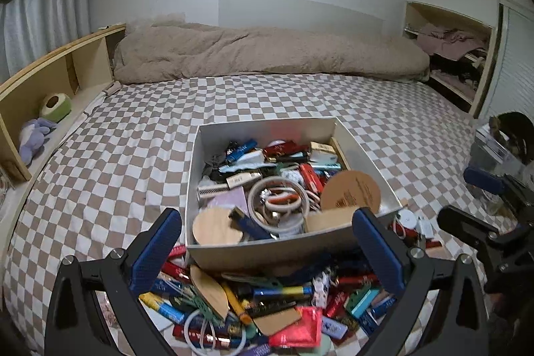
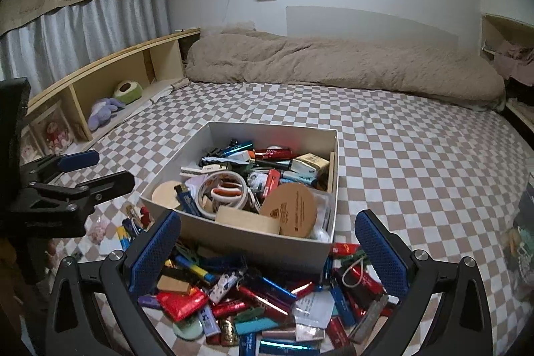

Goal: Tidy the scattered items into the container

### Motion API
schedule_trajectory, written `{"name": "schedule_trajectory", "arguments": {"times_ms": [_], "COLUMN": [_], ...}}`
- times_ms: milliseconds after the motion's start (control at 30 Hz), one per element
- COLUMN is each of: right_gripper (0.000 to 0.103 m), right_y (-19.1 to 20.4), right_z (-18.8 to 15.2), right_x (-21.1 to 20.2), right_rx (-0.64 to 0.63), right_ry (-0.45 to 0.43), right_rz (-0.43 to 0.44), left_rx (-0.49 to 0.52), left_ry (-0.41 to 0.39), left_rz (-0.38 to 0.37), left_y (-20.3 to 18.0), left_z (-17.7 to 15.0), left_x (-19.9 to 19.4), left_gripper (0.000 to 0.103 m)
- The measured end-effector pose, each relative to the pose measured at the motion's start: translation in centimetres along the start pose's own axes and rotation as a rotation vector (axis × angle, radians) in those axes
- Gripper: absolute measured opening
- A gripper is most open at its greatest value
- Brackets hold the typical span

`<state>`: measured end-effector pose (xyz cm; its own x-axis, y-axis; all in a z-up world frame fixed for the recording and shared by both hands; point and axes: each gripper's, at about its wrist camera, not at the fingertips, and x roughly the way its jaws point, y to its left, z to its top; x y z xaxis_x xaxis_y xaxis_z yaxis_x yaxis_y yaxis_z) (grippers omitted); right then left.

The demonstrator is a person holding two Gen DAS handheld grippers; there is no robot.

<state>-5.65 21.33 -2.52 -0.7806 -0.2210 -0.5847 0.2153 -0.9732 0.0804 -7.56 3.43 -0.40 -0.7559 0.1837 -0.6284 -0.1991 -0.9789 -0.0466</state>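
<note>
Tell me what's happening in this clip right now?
A person is sorting clutter on a checkered bed. A white box already holds many small items, including a round cork coaster. A pile of loose items still lies in front of it. The left hand-held gripper and the right hand-held gripper are both open and empty above that pile.

left hand-held gripper (image 1: 267, 242): jaws wide, empty | right hand-held gripper (image 2: 268, 244): jaws wide, empty
</note>
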Motion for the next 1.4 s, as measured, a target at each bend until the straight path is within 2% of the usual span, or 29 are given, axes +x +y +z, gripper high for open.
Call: {"name": "schedule_trajectory", "arguments": {"times_ms": [333, 533, 867, 1400], "right_gripper": [0.103, 0.103, 0.103, 0.103], "right_y": [0.8, 1.3, 1.3, 1.6], "right_z": [-2.3, -3.7, -6.2, -8.3], "right_x": [-2.3, -3.6, -4.9, -6.3], "right_rx": [-0.021, -0.036, -0.028, -0.011], "right_ry": [-0.026, -0.039, -0.048, -0.060], "right_rz": [-0.027, -0.041, -0.069, -0.092], "left_rx": [0.026, 0.057, 0.072, 0.067], "left_ry": [-0.045, -0.044, -0.055, -0.067], "left_rz": [0.029, 0.009, 0.006, 0.024], "left_y": [-0.3, -0.7, -0.8, 0.1], "left_z": [-3.3, -5.0, -7.1, -9.7], "left_x": [-2.8, -4.0, -5.6, -7.2], "left_gripper": [0.103, 0.103, 0.103, 0.103]}}
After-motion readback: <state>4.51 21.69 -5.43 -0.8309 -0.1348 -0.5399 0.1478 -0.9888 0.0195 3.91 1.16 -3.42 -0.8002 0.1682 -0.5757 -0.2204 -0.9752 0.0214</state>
